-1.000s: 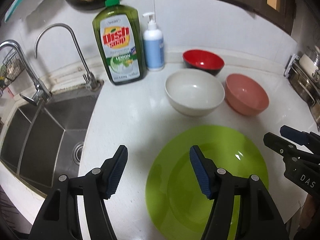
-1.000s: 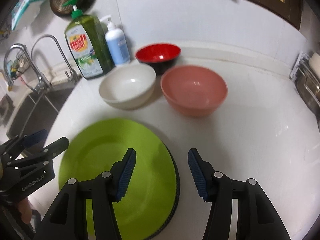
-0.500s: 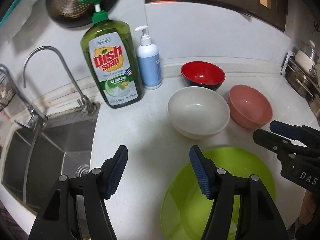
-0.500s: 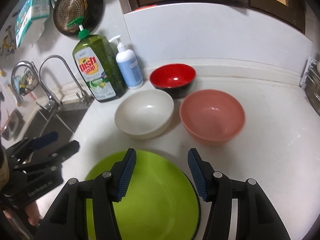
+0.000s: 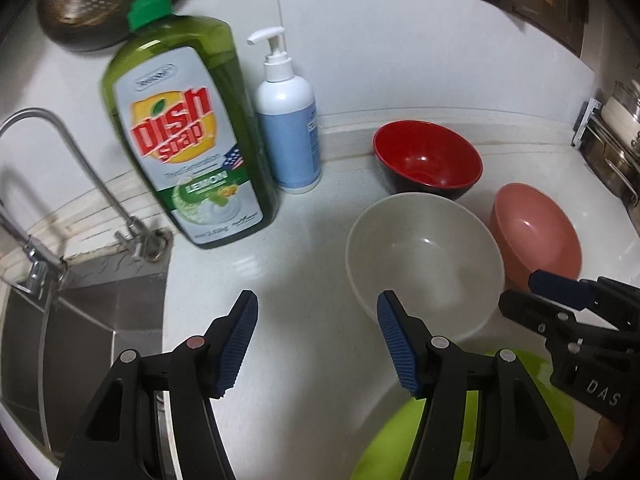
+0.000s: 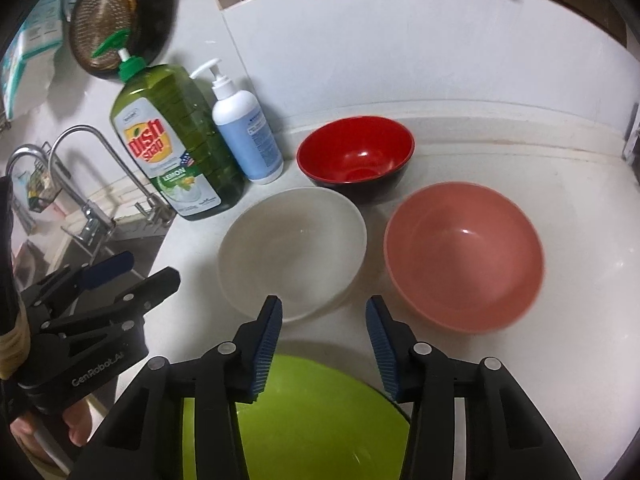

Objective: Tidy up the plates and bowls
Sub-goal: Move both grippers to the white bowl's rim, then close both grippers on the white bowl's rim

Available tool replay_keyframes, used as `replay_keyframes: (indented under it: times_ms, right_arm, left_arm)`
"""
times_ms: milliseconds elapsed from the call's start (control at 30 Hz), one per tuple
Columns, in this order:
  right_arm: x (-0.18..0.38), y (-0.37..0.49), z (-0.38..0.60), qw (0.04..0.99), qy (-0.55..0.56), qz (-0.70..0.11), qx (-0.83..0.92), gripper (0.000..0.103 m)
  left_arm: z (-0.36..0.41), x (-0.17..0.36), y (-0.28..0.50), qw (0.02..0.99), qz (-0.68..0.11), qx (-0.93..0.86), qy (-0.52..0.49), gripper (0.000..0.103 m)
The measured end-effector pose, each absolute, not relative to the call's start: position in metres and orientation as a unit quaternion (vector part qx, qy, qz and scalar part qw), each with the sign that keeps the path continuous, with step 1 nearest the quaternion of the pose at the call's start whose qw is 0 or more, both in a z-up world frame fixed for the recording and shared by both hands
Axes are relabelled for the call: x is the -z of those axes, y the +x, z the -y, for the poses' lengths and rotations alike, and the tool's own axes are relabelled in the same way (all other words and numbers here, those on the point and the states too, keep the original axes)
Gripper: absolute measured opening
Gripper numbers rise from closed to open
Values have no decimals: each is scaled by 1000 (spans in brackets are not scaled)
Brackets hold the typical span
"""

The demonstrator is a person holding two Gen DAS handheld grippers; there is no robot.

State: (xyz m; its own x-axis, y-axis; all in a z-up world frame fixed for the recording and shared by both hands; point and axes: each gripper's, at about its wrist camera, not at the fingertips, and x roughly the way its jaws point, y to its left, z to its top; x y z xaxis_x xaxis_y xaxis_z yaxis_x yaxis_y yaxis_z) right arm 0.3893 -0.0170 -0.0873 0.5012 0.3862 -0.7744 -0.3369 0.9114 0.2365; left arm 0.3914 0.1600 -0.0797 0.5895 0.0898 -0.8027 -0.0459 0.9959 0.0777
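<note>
Left gripper (image 5: 316, 336): spread, holding nothing, above the bench (image 5: 280, 264)
Right gripper (image 6: 324, 344): spread, holding nothing
White bowl (image 6: 292, 248): just ahead of both grippers
Pink bowl (image 6: 464, 256): beside the white one
Red bowl (image 6: 356, 156): behind them
Green plate (image 6: 320, 432): under the right gripper
Dish soap bottle (image 5: 188, 140): by the sink (image 5: 80, 320)

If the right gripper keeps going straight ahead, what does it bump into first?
Probably the white bowl. The right gripper, jaws open and empty, points at the gap between that bowl and the pink bowl, with the white bowl's near rim closest. Depth is hard to judge, so it might slip between them.
</note>
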Motion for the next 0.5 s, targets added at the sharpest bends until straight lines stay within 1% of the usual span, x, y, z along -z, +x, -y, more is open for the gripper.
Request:
replay_keyframes:
  times_ms: [167, 333, 467, 500]
  right_arm:
    - [99, 404, 12, 857, 31, -472, -202, 41]
    - [108, 416, 8, 852, 36, -485, -195, 40]
    - [112, 423, 5, 849, 37, -491, -193, 36]
    - [113, 424, 4, 849, 37, -491, -193, 36]
  left_arm:
    - [-158, 91, 411, 888, -458, -25, 24, 58]
    - [-157, 102, 426, 881, -473, -13, 19, 48]
    - [-158, 109, 435, 877, -481, -2, 6, 43]
    - [-158, 111, 437, 875, -483, 2, 1, 40]
